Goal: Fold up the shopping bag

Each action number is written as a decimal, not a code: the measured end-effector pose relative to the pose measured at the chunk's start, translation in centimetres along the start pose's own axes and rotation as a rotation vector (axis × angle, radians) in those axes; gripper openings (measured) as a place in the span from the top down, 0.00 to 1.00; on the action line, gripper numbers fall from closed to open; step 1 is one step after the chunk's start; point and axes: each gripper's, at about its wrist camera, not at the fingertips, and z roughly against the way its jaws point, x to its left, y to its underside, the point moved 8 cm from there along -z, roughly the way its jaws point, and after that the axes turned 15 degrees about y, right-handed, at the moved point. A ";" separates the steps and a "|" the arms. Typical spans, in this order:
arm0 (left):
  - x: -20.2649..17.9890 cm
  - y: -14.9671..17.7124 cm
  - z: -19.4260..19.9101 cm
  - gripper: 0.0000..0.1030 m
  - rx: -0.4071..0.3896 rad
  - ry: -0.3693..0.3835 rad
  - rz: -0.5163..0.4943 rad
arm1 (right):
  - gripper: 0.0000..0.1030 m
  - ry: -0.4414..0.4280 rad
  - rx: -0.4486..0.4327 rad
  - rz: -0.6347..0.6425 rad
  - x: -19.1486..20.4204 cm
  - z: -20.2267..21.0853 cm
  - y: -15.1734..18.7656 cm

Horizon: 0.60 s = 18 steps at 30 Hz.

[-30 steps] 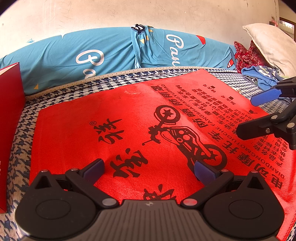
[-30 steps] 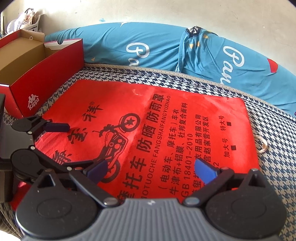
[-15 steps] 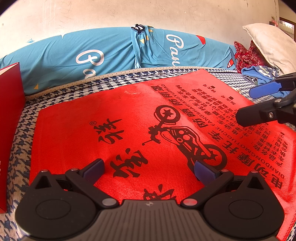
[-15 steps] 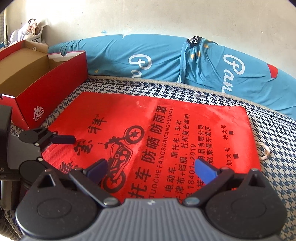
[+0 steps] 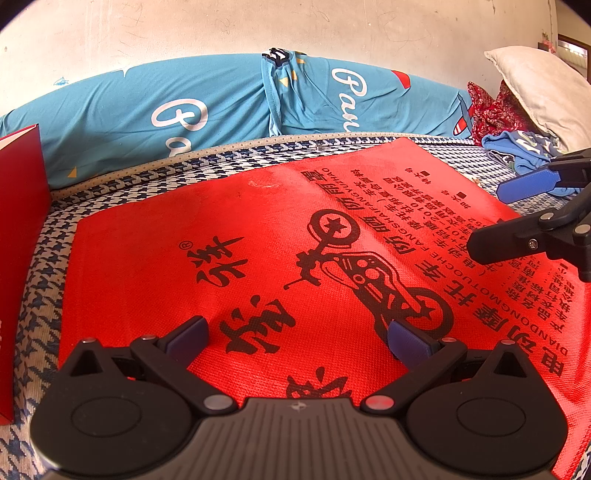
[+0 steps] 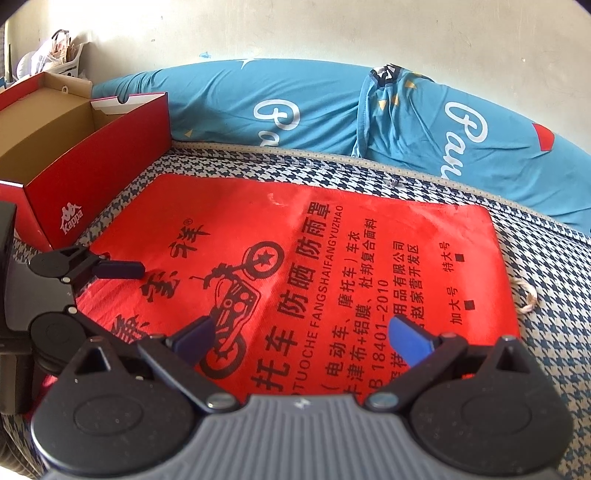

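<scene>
A red shopping bag [image 5: 258, 229] lies flat on the bed [image 6: 554, 295] beneath the left claw [image 5: 297, 338] and right claw [image 6: 301, 334], both wide open and empty, the bag's near edge hidden.

Bright daylight flooding both views, colours running saturated. Glaring off the red bag [image 5: 258, 229], washing its far part pale in the right wrist view [image 6: 369, 206]. Casting soft shadows beneath the left gripper [image 5: 295, 338] and right gripper [image 6: 301, 338]. Blowing out near the window [image 5: 572, 48] at the upper right edge. Bending the wall [image 6: 332, 33] and bolster [image 5: 184, 110] into curves, darkening at the corners. Staying sharp on the print, softening slightly on the nearest black housings.
</scene>
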 end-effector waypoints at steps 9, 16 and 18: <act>0.0 0.0 0.0 0.00 0.000 0.000 0.000 | 0.02 0.000 0.002 0.000 0.0 -0.1 0.0; 0.0 0.0 0.0 0.00 0.000 0.000 0.000 | 0.02 0.000 0.006 0.002 0.1 -0.2 0.1; 0.0 0.0 0.0 0.00 0.000 0.000 0.000 | 0.02 0.000 0.007 0.002 0.2 -0.2 0.1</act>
